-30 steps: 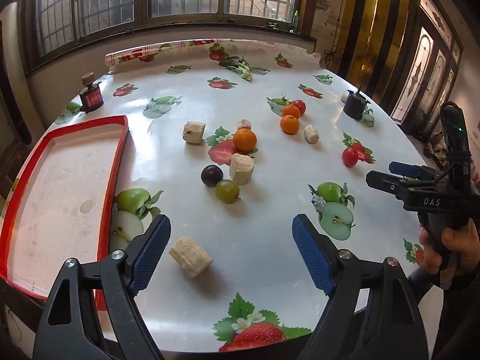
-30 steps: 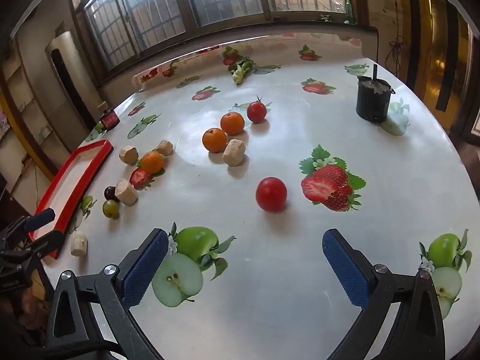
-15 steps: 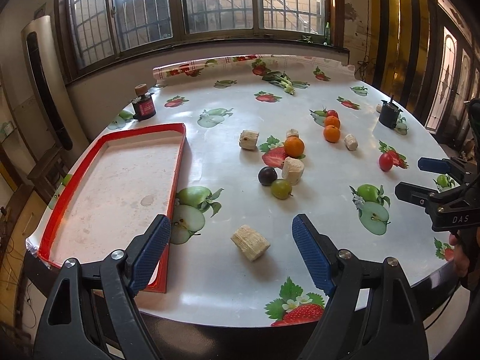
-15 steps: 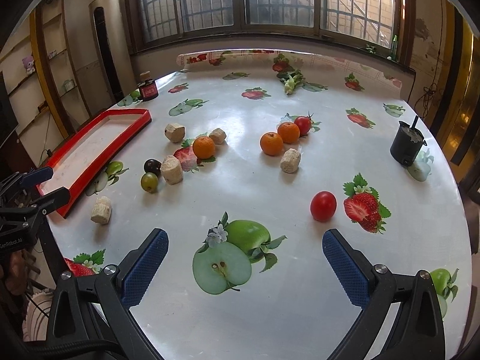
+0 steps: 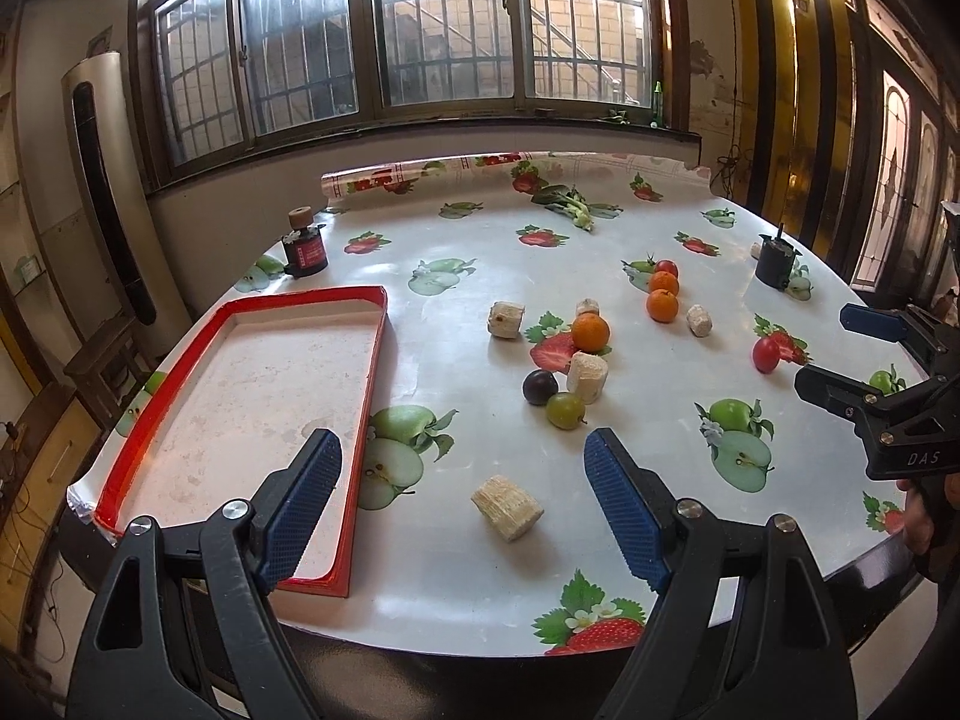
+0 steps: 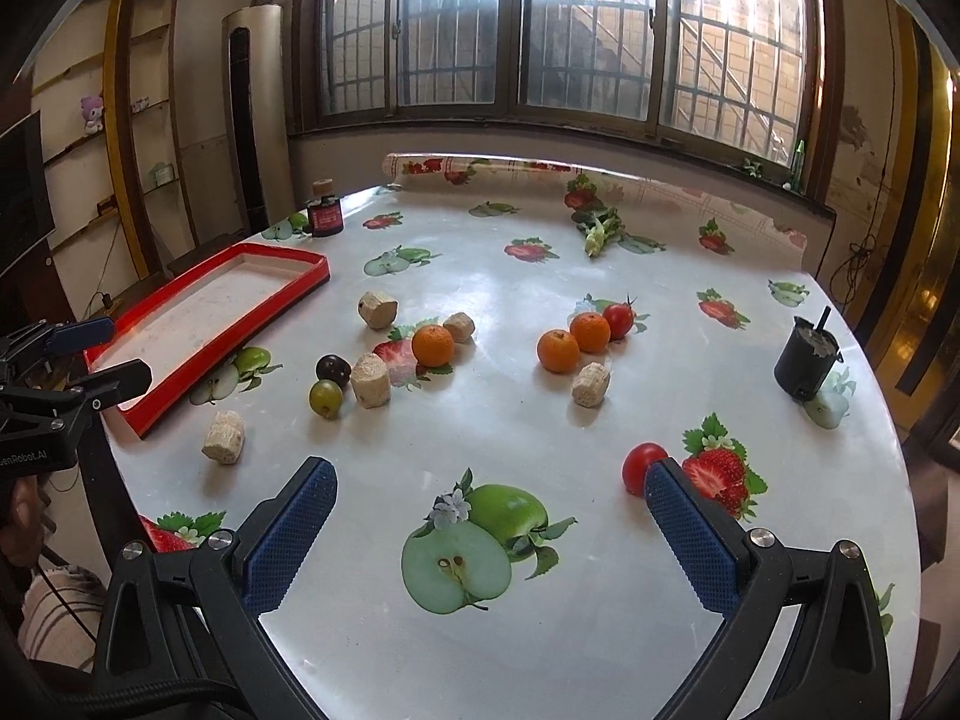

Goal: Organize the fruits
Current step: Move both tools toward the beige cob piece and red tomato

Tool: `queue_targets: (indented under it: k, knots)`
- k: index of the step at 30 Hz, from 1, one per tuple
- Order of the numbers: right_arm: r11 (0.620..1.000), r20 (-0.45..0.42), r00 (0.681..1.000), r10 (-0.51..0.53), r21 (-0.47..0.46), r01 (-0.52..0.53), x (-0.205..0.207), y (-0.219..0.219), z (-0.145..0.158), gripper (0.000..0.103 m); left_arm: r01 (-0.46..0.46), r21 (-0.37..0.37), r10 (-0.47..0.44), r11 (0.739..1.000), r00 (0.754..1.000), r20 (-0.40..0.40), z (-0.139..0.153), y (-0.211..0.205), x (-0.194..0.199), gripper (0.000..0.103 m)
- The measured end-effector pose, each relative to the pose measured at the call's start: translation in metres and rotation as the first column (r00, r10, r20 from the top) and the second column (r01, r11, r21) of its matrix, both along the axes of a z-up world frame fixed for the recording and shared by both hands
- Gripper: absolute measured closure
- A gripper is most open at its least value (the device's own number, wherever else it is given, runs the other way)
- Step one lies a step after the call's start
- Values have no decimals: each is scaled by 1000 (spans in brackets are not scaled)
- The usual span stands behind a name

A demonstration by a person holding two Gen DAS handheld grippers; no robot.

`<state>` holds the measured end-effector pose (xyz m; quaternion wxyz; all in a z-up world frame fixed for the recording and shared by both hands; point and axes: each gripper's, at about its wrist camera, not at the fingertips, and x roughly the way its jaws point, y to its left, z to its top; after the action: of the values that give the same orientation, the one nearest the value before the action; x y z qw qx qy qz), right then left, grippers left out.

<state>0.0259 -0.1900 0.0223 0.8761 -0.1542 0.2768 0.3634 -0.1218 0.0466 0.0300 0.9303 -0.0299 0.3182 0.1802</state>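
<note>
Both claws gape empty: left claw [image 5: 462, 504], right claw [image 6: 489, 531]; tray [image 5: 366, 381] bare.

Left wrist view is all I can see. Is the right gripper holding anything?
Observer: No. In the right wrist view the right gripper is open and empty; only a printed apple on the tablecloth shows between its fingers.
Operator: Which fruit is nearest to it?
Observer: The lone red tomato. It sits just past the tip of the right finger, which hides part of it.
Operator: What is in the black cup?
Observer: The black cup holds something pale, with a dark stick standing in it.
</note>
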Motion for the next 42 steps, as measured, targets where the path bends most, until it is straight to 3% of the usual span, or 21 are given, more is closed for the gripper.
queue_targets:
  k: [5,22,35,42]
  knots:
    - [1000,37,999,9,-8,-9,-5,2,4,0,5,-1,-5,1000,1000,-9,-3,-3,2,19]
    - [1000,6,1000,6,0,-6,0,-5,-2,0,26,-7,-27,1000,999,-31,-11,-10,2,19]
    - [1000,-41,999,-20,-19,19,8,-6,-17,0,46,-149,-60,988,994,-95,-40,6,1,19]
    - [998,-87,995,-49,-38,46,22,-7,-28,0,6,-166,-34,986,985,-169,-54,14,20,19]
